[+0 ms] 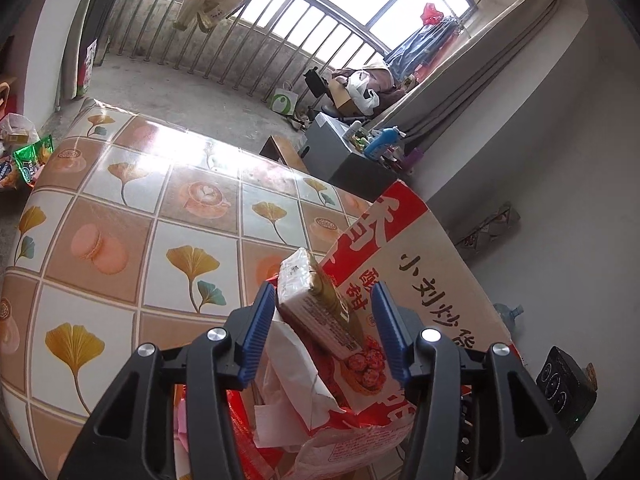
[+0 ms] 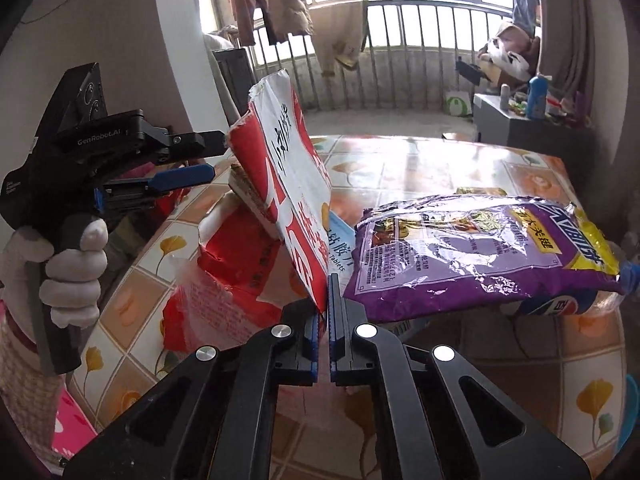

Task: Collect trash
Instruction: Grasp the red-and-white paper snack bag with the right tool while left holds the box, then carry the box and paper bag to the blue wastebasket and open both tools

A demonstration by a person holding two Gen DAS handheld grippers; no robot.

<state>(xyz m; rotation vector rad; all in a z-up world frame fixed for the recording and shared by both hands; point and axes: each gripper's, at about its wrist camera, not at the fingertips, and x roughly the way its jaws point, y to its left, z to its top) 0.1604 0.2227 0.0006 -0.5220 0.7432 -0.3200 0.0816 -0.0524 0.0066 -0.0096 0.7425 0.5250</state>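
Observation:
A red-and-white cardboard carton [image 1: 424, 256] stands on the tiled table [image 1: 160, 208] with crumpled tissue [image 1: 292, 364] and wrappers inside. My left gripper [image 1: 323, 292] is open over it. A small pink-and-gold packet [image 1: 312, 300] sits between its blue pads, leaning near the left pad and clear of the right one. In the right wrist view, my right gripper [image 2: 324, 312] is shut on the lower edge of the carton's raised flap [image 2: 296, 184]. The left gripper [image 2: 218, 156], held by a gloved hand, reaches the carton from the left. A purple snack bag [image 2: 480, 248] lies just right of the flap.
A blue-and-white wrapper [image 2: 560, 304] and a tablet box [image 2: 340, 248] lie under the purple bag. Green snack bags [image 1: 32, 160] are on the floor left of the table. A grey cabinet [image 1: 344, 152] with bottles stands beyond the far table edge [image 2: 460, 140].

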